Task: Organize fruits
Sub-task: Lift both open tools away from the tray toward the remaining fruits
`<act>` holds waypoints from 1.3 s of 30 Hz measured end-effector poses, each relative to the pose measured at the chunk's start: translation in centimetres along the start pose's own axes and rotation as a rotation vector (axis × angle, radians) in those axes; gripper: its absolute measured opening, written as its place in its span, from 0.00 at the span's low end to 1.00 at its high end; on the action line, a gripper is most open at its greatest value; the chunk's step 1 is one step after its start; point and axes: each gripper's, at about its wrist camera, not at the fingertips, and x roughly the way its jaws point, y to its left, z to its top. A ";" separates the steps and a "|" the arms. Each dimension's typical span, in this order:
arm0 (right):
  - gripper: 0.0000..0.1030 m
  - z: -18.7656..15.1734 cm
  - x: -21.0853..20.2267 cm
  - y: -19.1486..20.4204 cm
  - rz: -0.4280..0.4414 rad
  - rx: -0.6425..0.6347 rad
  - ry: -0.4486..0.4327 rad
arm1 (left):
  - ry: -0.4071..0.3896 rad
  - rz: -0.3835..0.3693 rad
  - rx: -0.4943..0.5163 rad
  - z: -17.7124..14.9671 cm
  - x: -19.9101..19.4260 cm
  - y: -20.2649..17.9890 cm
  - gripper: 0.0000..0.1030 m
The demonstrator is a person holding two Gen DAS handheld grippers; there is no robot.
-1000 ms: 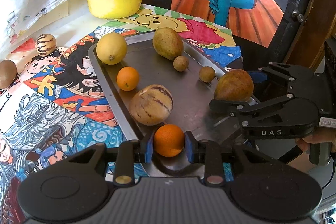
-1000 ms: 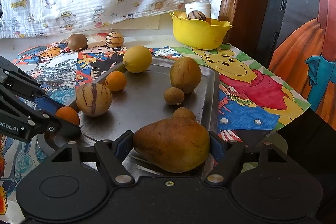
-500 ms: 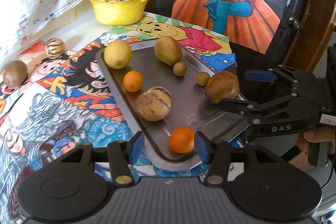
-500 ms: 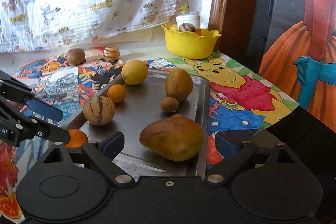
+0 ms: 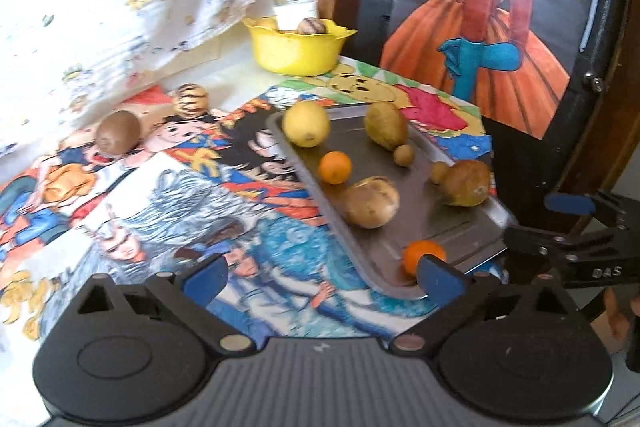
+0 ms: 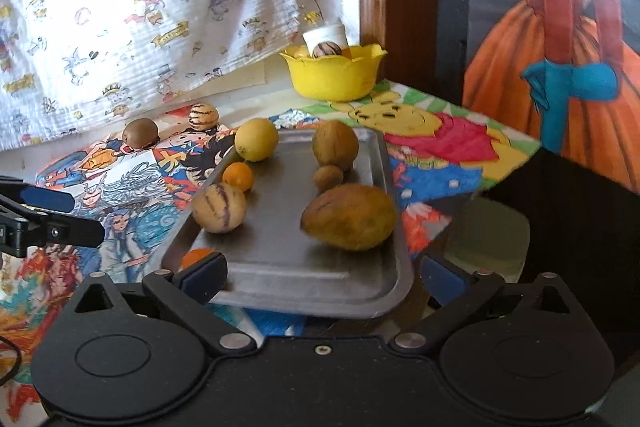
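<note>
- Seven fruits lie on the grey metal baking tray [image 6: 384, 163]; a brown kiwi [image 6: 140, 133] and a striped round melon [image 6: 203, 115] are off it, on the cartoon-printed surface [image 5: 160, 195], so sorting looks unfinished.
- The left claw [image 5: 322, 279] is spreading wide, empty; the small orange tangerine [image 5: 424, 254] lies just beyond its right pad.
- The right claw [image 6: 322, 277] is also opening, empty; the large brownish-yellow mango [image 6: 349, 217] rests ahead, apart.

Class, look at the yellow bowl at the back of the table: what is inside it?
Inside the yellow bowl, a striped round fruit pokes above the rim, with a white cup behind it. The bowl's wall hides anything lower down.
</note>
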 end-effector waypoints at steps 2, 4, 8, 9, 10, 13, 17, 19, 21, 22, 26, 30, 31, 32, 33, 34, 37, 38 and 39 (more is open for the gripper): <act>0.99 -0.4 -0.3 0.7 -0.010 0.015 0.010 | -0.004 0.022 0.007 -0.4 -0.4 0.5 1.00; 0.99 -0.8 -0.6 1.5 -0.025 0.020 0.021 | -0.013 0.046 0.023 -0.8 -0.8 0.8 1.00; 0.99 -1.5 -0.7 3.3 -0.020 0.024 0.058 | -0.022 0.094 0.032 -1.5 -1.4 1.8 1.00; 0.99 -1.5 -0.6 3.7 -0.013 0.016 0.068 | -0.020 0.101 0.027 -1.5 -1.5 2.1 1.00; 0.99 -1.6 -0.5 4.1 -0.006 0.006 0.077 | -0.018 0.107 0.019 -1.6 -1.6 2.5 1.00; 0.99 -1.4 -0.1 5.6 0.021 -0.027 0.108 | -0.013 0.132 0.000 -1.7 -2.0 3.6 1.00; 0.99 -0.5 -0.3 7.5 0.077 -0.083 0.122 | -0.019 0.177 0.002 -1.9 -2.8 5.1 1.00; 0.99 0.4 -0.5 8.4 0.110 -0.124 0.119 | -0.025 0.201 0.000 -1.7 -3.3 6.0 1.00; 0.99 1.4 -0.6 9.3 0.130 -0.170 0.108 | -0.035 0.223 -0.006 -1.4 -3.7 7.2 1.00; 0.99 1.9 -0.7 9.7 0.137 -0.194 0.101 | -0.040 0.234 -0.011 -1.1 -3.8 7.8 1.00; 0.99 4.5 -0.5 11.2 0.165 -0.269 0.056 | -0.064 0.298 -0.043 0.1 -4.4 10.4 1.00; 0.99 7.1 0.4 12.2 0.187 -0.276 0.013 | -0.088 0.345 -0.096 1.3 -5.0 12.7 1.00; 0.99 7.6 0.6 12.3 0.190 -0.273 0.004 | -0.094 0.356 -0.104 1.5 -5.1 13.2 1.00; 0.99 8.2 0.9 12.5 0.191 -0.268 -0.005 | -0.099 0.369 -0.111 1.8 -5.2 13.7 1.00; 0.99 9.0 1.3 12.8 0.194 -0.260 -0.014 | -0.104 0.380 -0.117 2.0 -5.3 14.1 1.00; 0.99 9.6 1.5 13.0 0.198 -0.252 -0.020 | -0.109 0.390 -0.121 2.2 -5.4 14.4 1.00; 0.99 12.1 2.5 13.6 0.219 -0.216 -0.037 | -0.122 0.404 -0.125 3.1 -5.2 15.3 1.00; 0.99 12.8 2.8 13.8 0.225 -0.208 -0.041 | -0.123 0.405 -0.121 3.5 -5.0 15.6 1.00; 0.99 13.8 3.2 14.1 0.228 -0.201 -0.047 | -0.126 0.407 -0.115 3.9 -4.9 15.8 1.00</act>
